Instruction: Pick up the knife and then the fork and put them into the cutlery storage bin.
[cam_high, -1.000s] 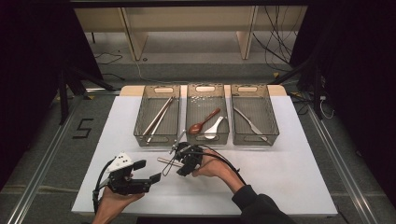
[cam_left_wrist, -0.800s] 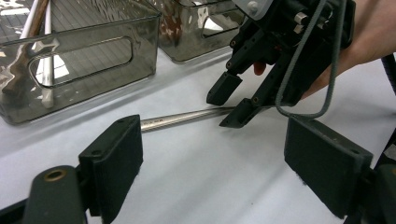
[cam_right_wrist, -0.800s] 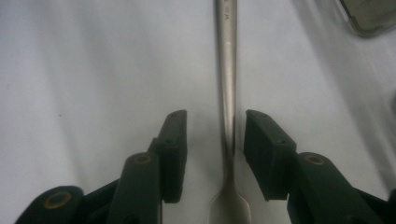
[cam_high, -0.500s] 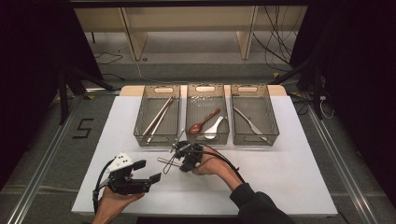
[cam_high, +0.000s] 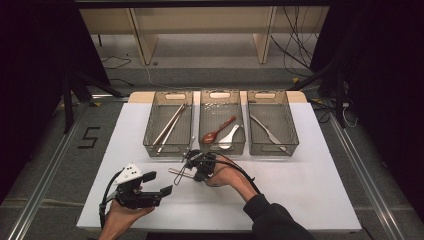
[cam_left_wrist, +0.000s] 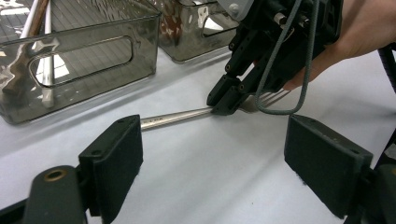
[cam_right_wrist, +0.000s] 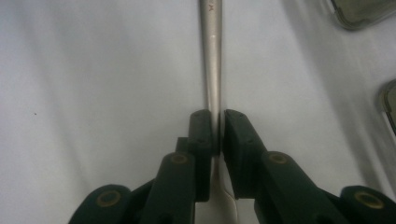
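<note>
- Right hand-held gripper has just been closing its jaws and now pinches the neck of a metal fork between its pads, close to the tines.
- Fork lies flat on the white surface, just in front of the trays, its handle pointing towards the left hand-held gripper.
- Left hand-held gripper hovers low over the surface with jaws wide apart and nothing between them.
- To lift well, the grip probably needs to stay firm and the rise level, since the long handle could swing or slip from so narrow a pinch.
- Three smoky clear trays stand side by side at the far edge.
- Left tray holds chopsticks.
- Middle tray holds a brown wooden spoon and a white spoon.
- Right tray holds one metal utensil, too small to identify.
</note>
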